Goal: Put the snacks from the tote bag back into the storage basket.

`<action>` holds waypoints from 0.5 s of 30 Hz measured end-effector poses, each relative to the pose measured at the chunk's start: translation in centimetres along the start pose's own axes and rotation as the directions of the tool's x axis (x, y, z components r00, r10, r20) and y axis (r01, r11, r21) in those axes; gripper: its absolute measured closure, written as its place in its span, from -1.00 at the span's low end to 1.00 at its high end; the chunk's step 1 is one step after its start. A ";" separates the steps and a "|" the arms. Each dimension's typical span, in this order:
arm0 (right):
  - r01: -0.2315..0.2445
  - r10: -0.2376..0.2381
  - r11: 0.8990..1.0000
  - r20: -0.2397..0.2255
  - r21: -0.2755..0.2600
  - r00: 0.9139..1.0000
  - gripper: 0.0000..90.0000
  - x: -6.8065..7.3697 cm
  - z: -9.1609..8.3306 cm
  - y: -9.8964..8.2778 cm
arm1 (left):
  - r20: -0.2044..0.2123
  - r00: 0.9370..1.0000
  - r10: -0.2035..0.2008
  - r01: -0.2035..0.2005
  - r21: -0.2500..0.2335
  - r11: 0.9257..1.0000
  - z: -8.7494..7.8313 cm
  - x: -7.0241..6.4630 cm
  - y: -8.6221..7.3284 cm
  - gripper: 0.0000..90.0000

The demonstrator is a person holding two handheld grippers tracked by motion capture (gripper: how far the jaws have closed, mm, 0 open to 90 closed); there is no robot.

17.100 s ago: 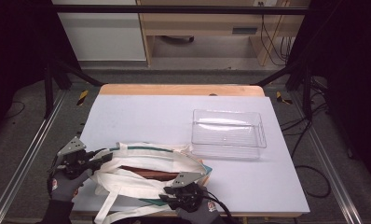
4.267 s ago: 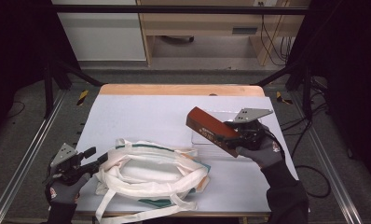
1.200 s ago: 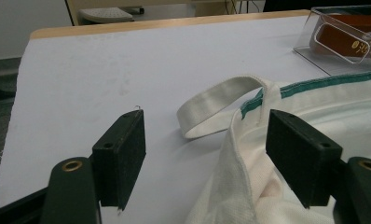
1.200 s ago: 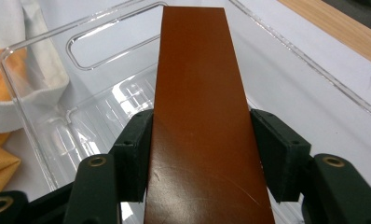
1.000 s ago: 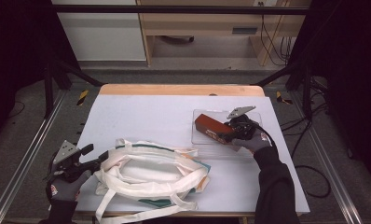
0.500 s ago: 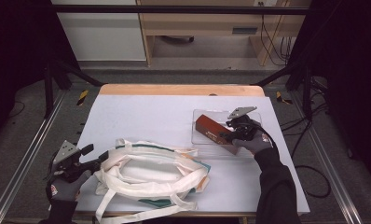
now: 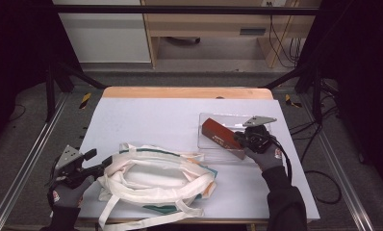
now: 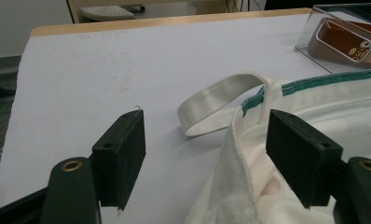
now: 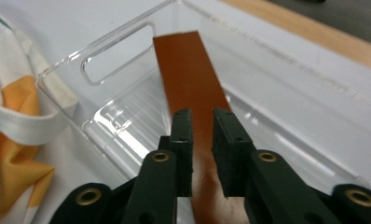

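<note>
brown box (image 9: 193,88) in clear bin (image 9: 286,70), just beyond right gripper (image 9: 203,126)

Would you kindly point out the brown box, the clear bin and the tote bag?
brown box (image 7: 218,138): high view, its top face.
clear bin (image 9: 113,56): right gripper view, end wall beside the handle cutout.
tote bag (image 7: 156,175): high view, middle of its white cloth.

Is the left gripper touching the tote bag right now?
Cannot tell. In the left gripper view the left gripper stands open with the tote bag rim between the jaws, close to one pad, but no clear contact or gap shows.
</note>
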State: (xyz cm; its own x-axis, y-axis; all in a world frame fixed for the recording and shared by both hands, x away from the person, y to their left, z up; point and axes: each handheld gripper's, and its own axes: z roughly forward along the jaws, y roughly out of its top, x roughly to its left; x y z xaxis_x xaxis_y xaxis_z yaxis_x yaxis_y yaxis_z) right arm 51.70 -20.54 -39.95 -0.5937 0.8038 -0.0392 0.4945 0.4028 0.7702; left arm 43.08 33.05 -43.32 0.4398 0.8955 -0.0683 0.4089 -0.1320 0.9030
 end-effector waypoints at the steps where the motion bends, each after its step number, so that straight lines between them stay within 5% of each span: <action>1: 0.000 0.000 1.000 0.000 0.000 1.000 0.79 0.0 0.0 0.0 | 0.000 1.000 0.000 0.000 0.000 1.000 0.0 0.0 0.0 -0.38; 7: -0.001 0.002 0.999 -0.006 0.050 1.000 0.99 0.7 0.9 -0.5 | -0.003 1.000 0.006 -0.006 0.001 1.000 0.0 0.0 0.0 -0.40; 15: 0.000 0.003 0.996 -0.033 0.088 0.999 1.00 1.1 1.5 -0.6 | -0.002 1.000 0.007 -0.007 0.000 1.000 0.0 0.0 0.0 -0.41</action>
State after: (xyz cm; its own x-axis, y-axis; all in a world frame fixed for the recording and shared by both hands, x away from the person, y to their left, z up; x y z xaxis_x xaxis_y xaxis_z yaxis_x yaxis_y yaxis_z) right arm 51.72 -19.22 -41.42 -0.6131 0.7899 -0.0156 0.5485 0.4398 0.7111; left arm 43.04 33.03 -43.32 0.4411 0.8953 -0.0617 0.4057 -0.1376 0.9036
